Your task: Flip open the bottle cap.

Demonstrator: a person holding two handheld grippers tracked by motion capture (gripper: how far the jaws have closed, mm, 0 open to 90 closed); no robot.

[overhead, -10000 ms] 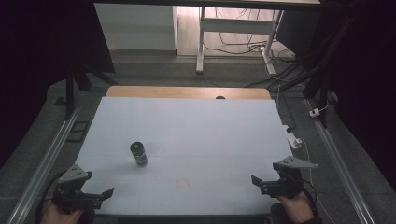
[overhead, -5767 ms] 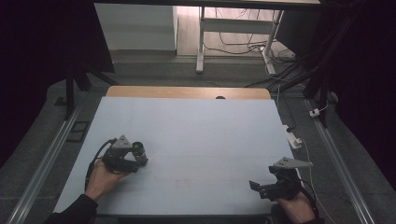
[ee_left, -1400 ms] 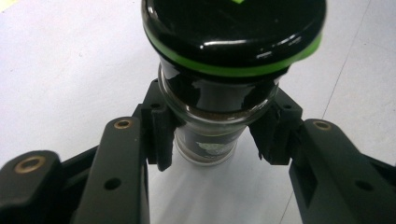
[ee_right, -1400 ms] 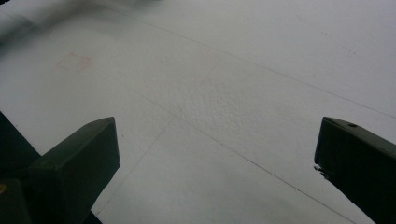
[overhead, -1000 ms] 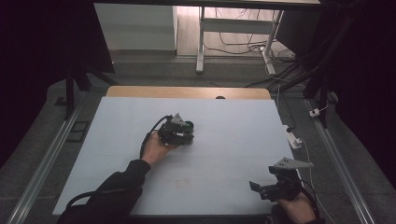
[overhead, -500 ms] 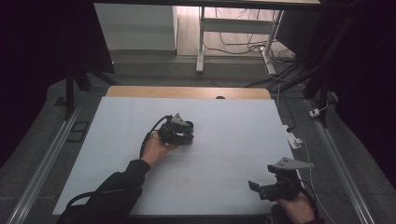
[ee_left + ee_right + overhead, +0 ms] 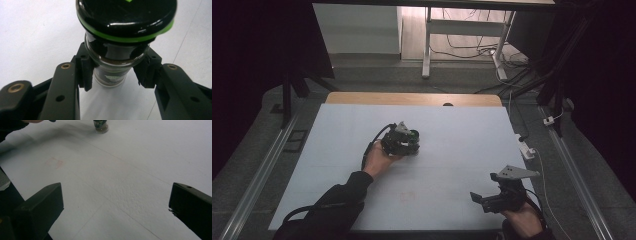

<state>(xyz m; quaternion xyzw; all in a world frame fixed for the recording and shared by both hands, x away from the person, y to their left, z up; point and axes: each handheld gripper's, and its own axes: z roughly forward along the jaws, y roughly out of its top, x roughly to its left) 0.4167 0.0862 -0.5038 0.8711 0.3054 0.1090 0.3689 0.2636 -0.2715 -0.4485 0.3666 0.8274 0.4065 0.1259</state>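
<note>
1. One wide white table sheet (image 7: 337, 150) carries everything.
2. Right gripper (image 7: 484, 199) rests near its front edge, jaws wide apart, empty.
3. Left gripper (image 7: 113, 72) clamps the small glass jar with a green-rimmed black lid (image 7: 120, 50) mid-table; likely transport step, setting down next.

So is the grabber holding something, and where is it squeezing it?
Yes. The left gripper holds a small glass jar with a black lid, its jaws pinching the glass just below the lid. The right gripper is open and holds nothing.

jars: 1 (image 7: 117, 50) (black lid, green band) | grippers: 2 (image 7: 411, 145) (image 7: 479, 199) | tables: 1 (image 7: 462, 125)
</note>
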